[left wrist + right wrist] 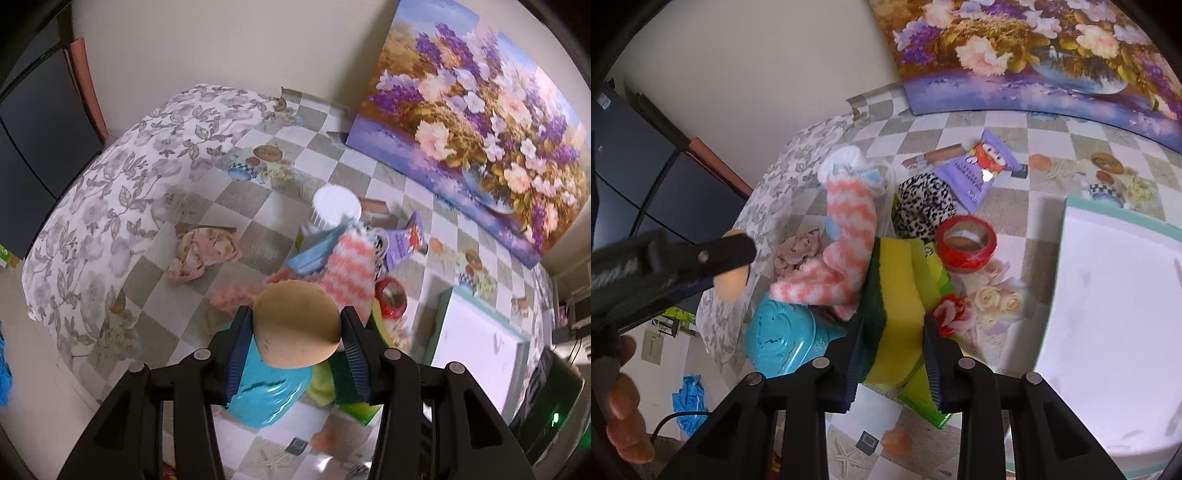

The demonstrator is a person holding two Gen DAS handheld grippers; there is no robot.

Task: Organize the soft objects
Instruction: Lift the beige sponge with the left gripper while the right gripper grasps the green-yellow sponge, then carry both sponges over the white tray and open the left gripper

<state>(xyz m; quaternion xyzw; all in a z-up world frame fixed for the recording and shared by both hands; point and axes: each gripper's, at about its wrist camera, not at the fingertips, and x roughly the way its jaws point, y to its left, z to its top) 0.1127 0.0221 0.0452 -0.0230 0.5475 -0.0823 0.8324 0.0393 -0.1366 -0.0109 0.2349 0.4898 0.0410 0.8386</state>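
My left gripper (297, 326) is shut on a tan makeup sponge (299, 325) and holds it above the pile; it also shows in the right wrist view (731, 282). My right gripper (894, 332) is shut on a yellow and green scrub sponge (897, 291). A pink and white zigzag sock (849, 240) lies beside it, seen too in the left wrist view (343, 269). A leopard print cloth (925, 206) lies behind. A pink floral cloth (201, 253) lies to the left.
A turquoise pouch (783, 339), a red tape roll (966, 243), a purple snack packet (982, 168) and a white-capped bottle (334, 208) lie on the checkered tablecloth (266, 199). A white box with a green rim (1115, 306) stands at right. A flower painting (480, 118) leans on the wall.
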